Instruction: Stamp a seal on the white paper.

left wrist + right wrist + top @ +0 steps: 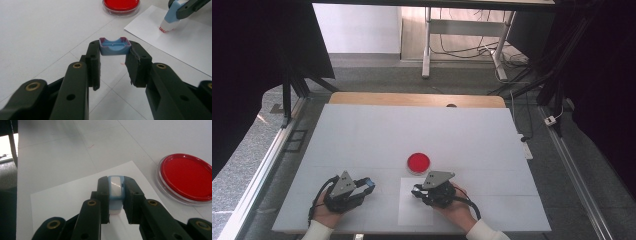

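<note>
The white desk (362,140) fills the middle of the high view, with a wooden edge along its far side. Low in the centre of that frame a white sheet of paper (414,202) lies flat on the desk, its long axis running from the bottom of the frame upward. Just above the sheet's upper right corner sits a round red ink pad (418,162) in a clear rim, near the paper but off it.

The right gripper (418,192), at lower centre of the high view, is clamped on a light blue stamp (115,192); in the right gripper view the jaws press its two sides. The stamp's long axis stands nearly upright, slightly tilted, its white and red printing end pointing down onto the paper, as the upper right of the left gripper view shows (167,28). Whether the face fully touches the sheet cannot be told.

The left gripper (368,185), lower left of centre in the high view, is closed on the small blue stamp cap (115,46). In the left gripper view the cap sits at mid frame between the jaw tips, held level above the desk, its long axis crosswise between the jaws, its reddish-rimmed hollow facing up
</note>
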A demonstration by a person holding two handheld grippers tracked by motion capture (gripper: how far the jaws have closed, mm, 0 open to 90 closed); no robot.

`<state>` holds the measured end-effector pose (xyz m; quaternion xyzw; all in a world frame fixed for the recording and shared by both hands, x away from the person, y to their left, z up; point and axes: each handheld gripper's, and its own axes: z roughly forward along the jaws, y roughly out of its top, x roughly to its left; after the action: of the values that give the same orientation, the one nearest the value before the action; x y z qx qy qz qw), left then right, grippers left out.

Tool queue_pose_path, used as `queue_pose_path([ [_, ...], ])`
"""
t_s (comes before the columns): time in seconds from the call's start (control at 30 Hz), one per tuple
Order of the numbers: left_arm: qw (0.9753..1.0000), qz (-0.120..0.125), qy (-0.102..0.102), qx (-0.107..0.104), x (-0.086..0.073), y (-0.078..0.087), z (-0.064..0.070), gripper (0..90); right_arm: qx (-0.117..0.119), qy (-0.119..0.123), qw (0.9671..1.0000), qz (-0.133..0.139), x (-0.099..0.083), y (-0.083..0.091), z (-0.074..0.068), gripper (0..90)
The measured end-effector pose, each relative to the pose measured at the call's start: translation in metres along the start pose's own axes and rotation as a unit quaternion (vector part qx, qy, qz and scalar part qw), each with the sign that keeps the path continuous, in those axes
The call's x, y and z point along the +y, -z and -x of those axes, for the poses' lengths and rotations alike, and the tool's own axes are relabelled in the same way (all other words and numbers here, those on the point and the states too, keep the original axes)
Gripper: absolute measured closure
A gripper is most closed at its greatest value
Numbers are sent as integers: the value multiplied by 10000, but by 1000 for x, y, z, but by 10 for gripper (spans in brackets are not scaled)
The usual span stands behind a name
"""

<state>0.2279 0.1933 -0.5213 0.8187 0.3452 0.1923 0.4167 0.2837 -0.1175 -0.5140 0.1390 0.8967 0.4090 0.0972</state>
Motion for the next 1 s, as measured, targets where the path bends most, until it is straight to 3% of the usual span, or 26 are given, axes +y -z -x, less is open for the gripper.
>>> queue_pose_path([
  [0.4, 10000, -5, -4, -7, 0, 0, 0, 653, 129, -182, 9995, 227, -6, 0, 4, 757],
  [1.0, 10000, -18, -17, -4, 0, -1, 0, 653, 27, -38, 9998, 181, -5, 0, 0, 758],
])
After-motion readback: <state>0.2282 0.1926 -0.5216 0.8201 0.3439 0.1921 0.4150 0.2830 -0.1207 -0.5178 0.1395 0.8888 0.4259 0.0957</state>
